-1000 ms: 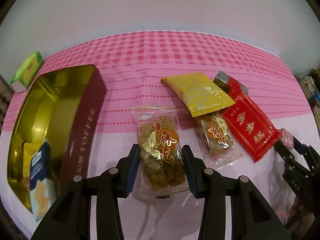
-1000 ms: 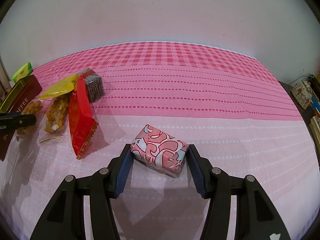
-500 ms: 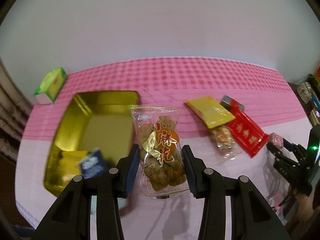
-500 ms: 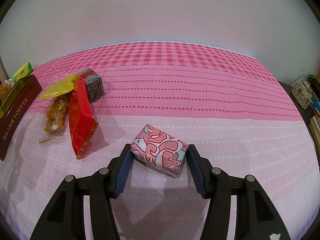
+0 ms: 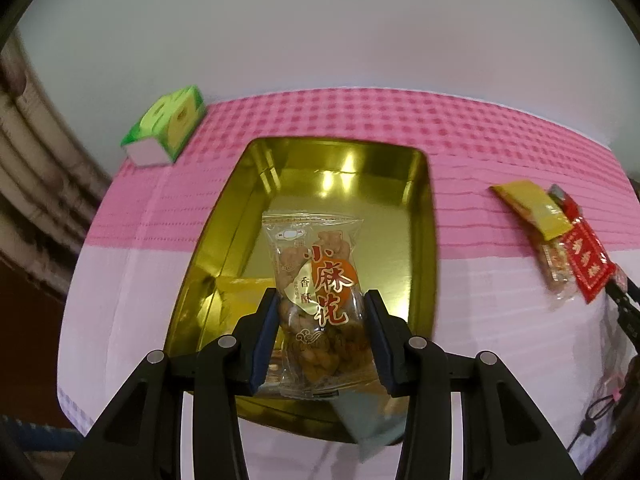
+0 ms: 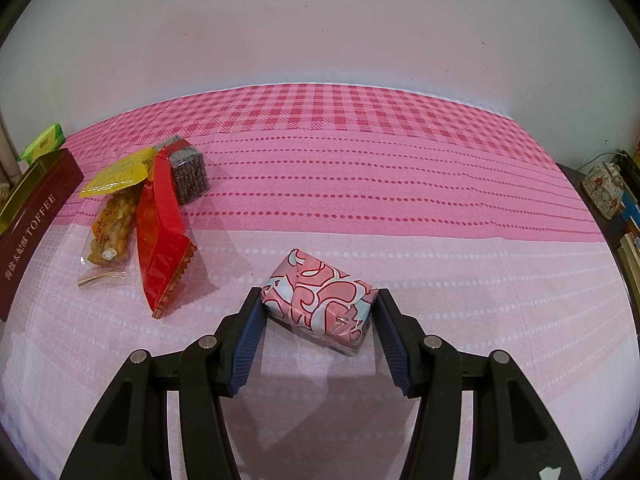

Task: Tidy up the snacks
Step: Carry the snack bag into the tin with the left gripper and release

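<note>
left gripper point(image 5: 320, 334) jaws clamping the clear bag of fried twists point(image 5: 318, 292), hanging over the gold tin point(image 5: 420, 248). next: lowering, letting go inside. right gripper point(image 6: 318, 324) jaws bracketing the pink wrapped block point(image 6: 320, 310) on the tabletop point(image 6: 440, 272); grip unclear.

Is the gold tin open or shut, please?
Open: the gold tin has no lid on, and its shiny inside shows.
</note>
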Demonstrator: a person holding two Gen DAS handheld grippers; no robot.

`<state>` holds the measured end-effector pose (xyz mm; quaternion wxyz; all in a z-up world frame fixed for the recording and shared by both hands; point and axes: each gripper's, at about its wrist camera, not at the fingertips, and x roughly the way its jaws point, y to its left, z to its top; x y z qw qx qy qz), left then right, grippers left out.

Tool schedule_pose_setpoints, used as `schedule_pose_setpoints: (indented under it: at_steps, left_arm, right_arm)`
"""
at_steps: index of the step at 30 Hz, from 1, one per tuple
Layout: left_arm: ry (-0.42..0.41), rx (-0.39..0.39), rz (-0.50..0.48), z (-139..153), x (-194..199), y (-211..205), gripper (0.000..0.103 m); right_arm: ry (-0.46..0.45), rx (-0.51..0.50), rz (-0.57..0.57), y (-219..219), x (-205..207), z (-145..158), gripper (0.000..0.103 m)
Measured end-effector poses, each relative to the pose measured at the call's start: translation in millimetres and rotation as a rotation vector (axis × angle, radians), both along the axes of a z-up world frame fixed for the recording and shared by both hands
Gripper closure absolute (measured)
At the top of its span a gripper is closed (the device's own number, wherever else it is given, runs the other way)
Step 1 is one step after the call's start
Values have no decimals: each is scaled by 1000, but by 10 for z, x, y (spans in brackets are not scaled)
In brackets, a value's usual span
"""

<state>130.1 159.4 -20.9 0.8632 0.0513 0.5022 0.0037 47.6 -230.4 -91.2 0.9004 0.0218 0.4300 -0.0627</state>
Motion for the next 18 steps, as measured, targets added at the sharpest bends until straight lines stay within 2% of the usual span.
schedule_pose_setpoints:
  at_steps: [6, 18]
  left_arm:
    - [14, 6, 13, -158, 46, 127, 59]
    - [25, 31, 31, -258, 145, 219, 58]
  right_arm:
    - [0, -1, 0, 5, 1, 1, 52]
    - [1, -3, 0, -3, -7, 0, 52]
